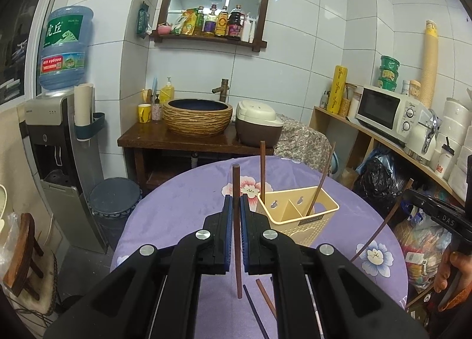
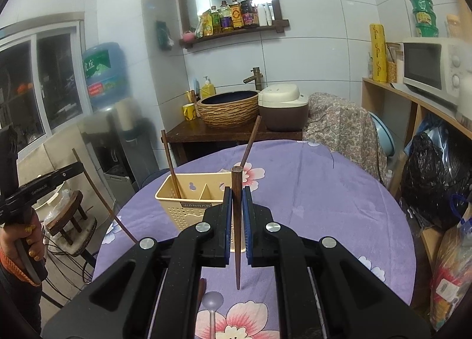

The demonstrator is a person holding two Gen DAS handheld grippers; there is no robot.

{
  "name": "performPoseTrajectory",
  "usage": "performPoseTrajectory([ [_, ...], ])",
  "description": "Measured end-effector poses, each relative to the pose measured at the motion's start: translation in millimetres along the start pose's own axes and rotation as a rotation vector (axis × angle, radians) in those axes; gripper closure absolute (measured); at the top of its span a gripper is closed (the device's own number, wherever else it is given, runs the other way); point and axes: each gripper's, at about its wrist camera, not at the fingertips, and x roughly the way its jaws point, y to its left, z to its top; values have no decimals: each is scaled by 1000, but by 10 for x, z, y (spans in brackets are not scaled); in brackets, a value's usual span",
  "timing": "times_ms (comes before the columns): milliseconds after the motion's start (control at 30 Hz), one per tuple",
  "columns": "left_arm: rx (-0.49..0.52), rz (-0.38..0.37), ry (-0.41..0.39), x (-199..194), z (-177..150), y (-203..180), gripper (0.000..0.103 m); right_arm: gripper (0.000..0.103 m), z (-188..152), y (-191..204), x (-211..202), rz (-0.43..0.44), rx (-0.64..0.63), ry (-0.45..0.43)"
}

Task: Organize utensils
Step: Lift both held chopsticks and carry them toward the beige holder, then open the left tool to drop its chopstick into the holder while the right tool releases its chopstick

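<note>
Clamping one upright chopstick [image 1: 237,238] in left gripper [image 1: 236,206]. Pinching another chopstick [image 2: 237,230] in right gripper [image 2: 237,200], near holder [image 2: 188,206] on tabletop [image 2: 324,206].

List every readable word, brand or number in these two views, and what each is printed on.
"JIANHAO": front of the cream utensil caddy.
"虎丘": green label of the water jug.
"GenRobot.AI": side of the left gripper.
"DAS": cut-off letters on the right gripper.
Sauce bottles and microwave: labels too small to read.
</note>
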Motion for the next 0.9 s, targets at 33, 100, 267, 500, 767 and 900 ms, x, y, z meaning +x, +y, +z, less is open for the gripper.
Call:
performPoseTrajectory([
  [33,5,0,-6,-16,47,-2,97,95,48,9,-14,1,-6,-3],
  [100,9,-11,-31,-83,221,-16,97,95,156,28,-58,-2,-24,-14],
  [267,26,-32,-118,-246,794,-149,97,95,755,140,-226,10,-52,-87],
  [500,31,-31,-210,-135,1406,-584,97,95,1509,398,-268,1,-68,-239],
  [767,43,25,-130,484,856,-722,97,95,1076,385,429,-25,-42,-183],
  [900,45,24,-52,724,506,-642,97,95,735,267,720,-23,-11,-94],
])
